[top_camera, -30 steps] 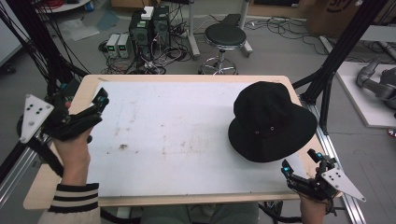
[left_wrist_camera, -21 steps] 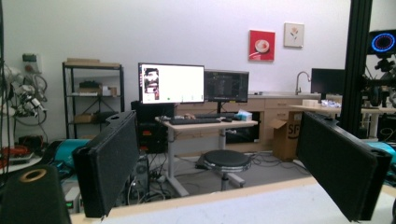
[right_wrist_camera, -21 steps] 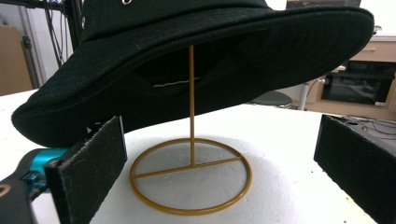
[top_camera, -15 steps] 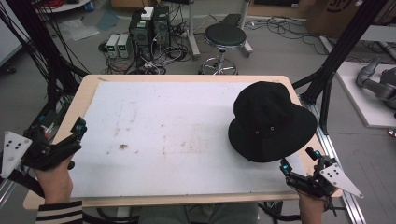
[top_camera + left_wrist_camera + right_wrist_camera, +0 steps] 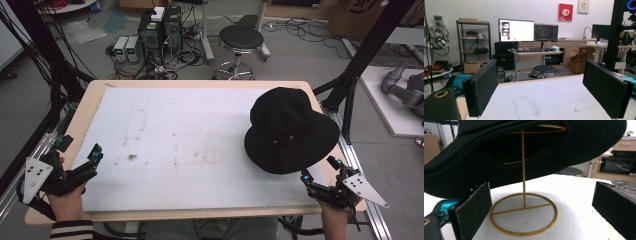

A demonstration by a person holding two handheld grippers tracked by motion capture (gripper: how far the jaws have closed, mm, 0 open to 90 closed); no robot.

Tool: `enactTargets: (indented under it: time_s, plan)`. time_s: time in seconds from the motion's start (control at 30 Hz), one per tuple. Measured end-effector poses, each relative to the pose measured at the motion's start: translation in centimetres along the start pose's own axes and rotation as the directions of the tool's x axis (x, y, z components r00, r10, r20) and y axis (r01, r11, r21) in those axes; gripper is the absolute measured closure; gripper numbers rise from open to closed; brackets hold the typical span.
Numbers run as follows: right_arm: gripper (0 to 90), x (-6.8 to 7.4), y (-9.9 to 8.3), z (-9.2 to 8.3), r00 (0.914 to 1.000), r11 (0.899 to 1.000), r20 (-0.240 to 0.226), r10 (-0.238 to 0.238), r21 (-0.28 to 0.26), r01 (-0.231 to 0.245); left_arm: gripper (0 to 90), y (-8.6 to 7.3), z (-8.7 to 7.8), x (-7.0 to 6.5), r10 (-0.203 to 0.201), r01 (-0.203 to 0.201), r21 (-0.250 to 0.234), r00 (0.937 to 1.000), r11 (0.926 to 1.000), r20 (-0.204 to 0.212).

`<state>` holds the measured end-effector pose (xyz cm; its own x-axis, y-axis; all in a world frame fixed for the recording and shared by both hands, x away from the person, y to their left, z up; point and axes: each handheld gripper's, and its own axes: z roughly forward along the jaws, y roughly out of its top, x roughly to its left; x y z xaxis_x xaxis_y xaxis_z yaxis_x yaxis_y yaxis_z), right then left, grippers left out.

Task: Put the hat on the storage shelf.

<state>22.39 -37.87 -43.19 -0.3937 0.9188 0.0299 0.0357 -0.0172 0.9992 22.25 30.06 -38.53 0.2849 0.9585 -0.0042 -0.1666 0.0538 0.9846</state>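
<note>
The black fabric bucket hat (image 5: 290,132) sits on a thin gold wire stand (image 5: 524,202) at the table's right. Your right gripper (image 5: 320,172) – jaws apart – should take the brim gently; your left gripper (image 5: 80,155), also apart, waits.

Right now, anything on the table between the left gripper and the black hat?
Nothing. In the high view the stained white table top is bare between the open left gripper and the black bucket hat, which sits on a gold wire stand.
</note>
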Motion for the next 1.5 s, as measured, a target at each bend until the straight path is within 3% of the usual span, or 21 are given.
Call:
enactTargets:
  time_s: [0.57, 0.77, 1.5]
  plan:
    - [2.1, 0.1, 0.2, -0.4, 1.0000, 1.000, -0.001, 0.001, -0.008, -0.001, 13.4, -0.7, 0.8, -0.6, 0.012, -0.013, 0.055, 0.9997, 0.9984, 0.022]
    - [2.1, 0.2, 0.2, -0.3, 1.0000, 1.000, -0.002, 0.004, -0.009, -0.004, 13.3, -0.8, 0.8, -0.8, 0.014, -0.016, 0.053, 0.9992, 0.9985, 0.038]
    - [2.1, 0.5, 0.2, 0.0, 0.9998, 1.000, -0.018, -0.003, -0.002, 0.003, 13.3, -1.2, 0.6, -0.6, -0.004, 0.003, 0.049, 0.9995, 0.9988, 0.030]
